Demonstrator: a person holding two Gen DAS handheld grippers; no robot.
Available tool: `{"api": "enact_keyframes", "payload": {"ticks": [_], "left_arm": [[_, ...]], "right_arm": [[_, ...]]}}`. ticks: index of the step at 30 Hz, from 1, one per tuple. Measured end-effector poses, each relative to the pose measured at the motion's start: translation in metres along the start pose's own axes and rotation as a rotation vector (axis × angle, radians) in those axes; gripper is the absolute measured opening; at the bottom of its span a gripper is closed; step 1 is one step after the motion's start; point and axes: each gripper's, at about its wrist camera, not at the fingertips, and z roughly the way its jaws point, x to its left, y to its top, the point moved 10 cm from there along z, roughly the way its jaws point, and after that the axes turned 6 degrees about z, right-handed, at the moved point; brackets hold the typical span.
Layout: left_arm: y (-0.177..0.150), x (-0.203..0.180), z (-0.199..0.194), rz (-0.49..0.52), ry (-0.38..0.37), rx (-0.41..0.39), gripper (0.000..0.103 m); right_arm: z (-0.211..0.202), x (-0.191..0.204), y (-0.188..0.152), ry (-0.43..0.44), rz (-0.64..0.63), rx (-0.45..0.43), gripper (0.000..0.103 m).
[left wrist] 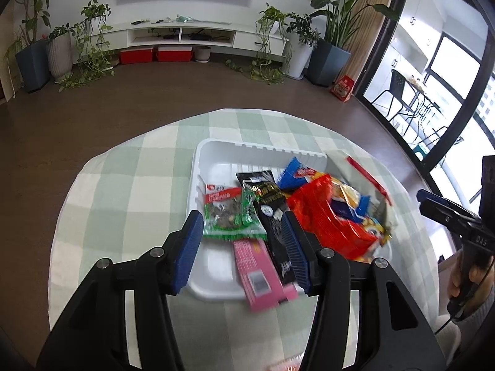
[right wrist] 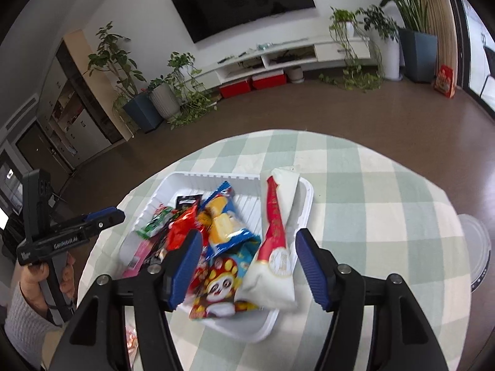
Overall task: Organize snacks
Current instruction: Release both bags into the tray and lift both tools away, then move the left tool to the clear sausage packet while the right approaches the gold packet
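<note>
Snack packets (right wrist: 216, 235) fill the white plastic tray (right wrist: 301, 210), at twelve o'clock from both grippers. The right gripper (right wrist: 247, 266) hangs wide above a white-and-red pouch (right wrist: 275, 247), gripping nothing; the left gripper (left wrist: 244, 247) gapes partway over a green packet (left wrist: 232, 216), empty. A green-checked tablecloth (right wrist: 371, 185) lies beneath; potted plants (right wrist: 139, 92) line the wall.

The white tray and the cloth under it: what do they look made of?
White tray: likely thin moulded plastic, glossy, with ribbed walls and rounded corners. Checked tablecloth: looks like woven fabric, matte green-and-cream squares, with soft creases at its draped edge.
</note>
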Motion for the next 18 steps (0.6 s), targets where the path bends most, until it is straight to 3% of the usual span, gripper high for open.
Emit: {"api": "enact_keyframes", "payload": {"ticks": [5,13,18], "left_arm": [[-0.043,-0.019,-0.038,0.016,-0.020,0.004,0.054],[-0.128,-0.055,-0.074,0.062,-0.043,0.087,0.054],[-0.166,-0.071,-0.086,0.064,-0.059,0.121,0.054]], "right_arm": [[-0.041,0.037,-0.053,0.034,-0.142,-0.009,0.084],[-0.045,0.089,-0.182,0.104,-0.425,0.174,0.084],[-0.050,0.108,-0.224,0.145,-0.499,0.208,0.084]]}}
